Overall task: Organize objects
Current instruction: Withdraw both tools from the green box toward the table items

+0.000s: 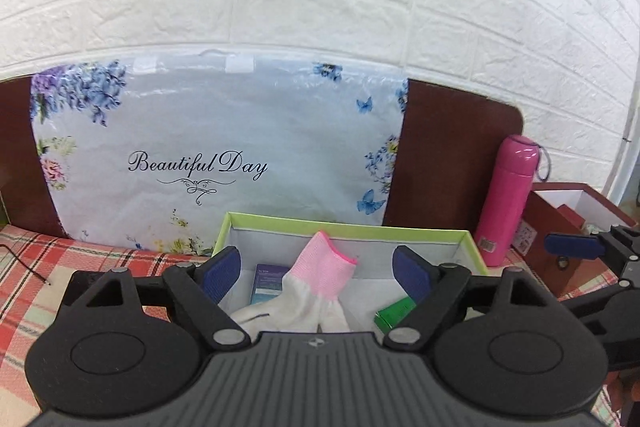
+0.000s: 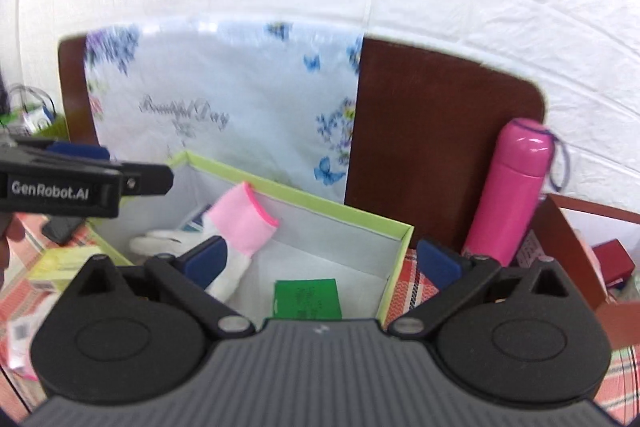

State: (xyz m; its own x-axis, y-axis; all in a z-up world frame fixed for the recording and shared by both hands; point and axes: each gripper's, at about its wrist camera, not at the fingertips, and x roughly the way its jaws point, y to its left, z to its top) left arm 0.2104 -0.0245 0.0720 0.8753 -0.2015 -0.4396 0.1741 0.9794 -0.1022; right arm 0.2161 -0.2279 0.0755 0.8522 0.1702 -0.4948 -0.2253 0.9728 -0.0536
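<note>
A green-rimmed white box (image 1: 352, 229) (image 2: 304, 195) stands on the plaid cloth. In it lie a white glove with a pink cuff (image 1: 320, 279) (image 2: 240, 223), a small purple and teal box (image 1: 268, 281) and a green packet (image 1: 394, 313) (image 2: 306, 297). My left gripper (image 1: 318, 267) is open and empty, just above the glove. My right gripper (image 2: 326, 261) is open and empty over the box's near right corner. The left gripper also shows in the right wrist view (image 2: 84, 171).
A pink bottle (image 1: 506, 199) (image 2: 508, 187) stands right of the box. A dark red box (image 1: 568, 223) (image 2: 592, 251) is further right. A floral "Beautiful Day" bag (image 1: 220, 155) leans on a brown headboard (image 2: 440, 131). A yellow-green packet (image 2: 60, 263) lies left.
</note>
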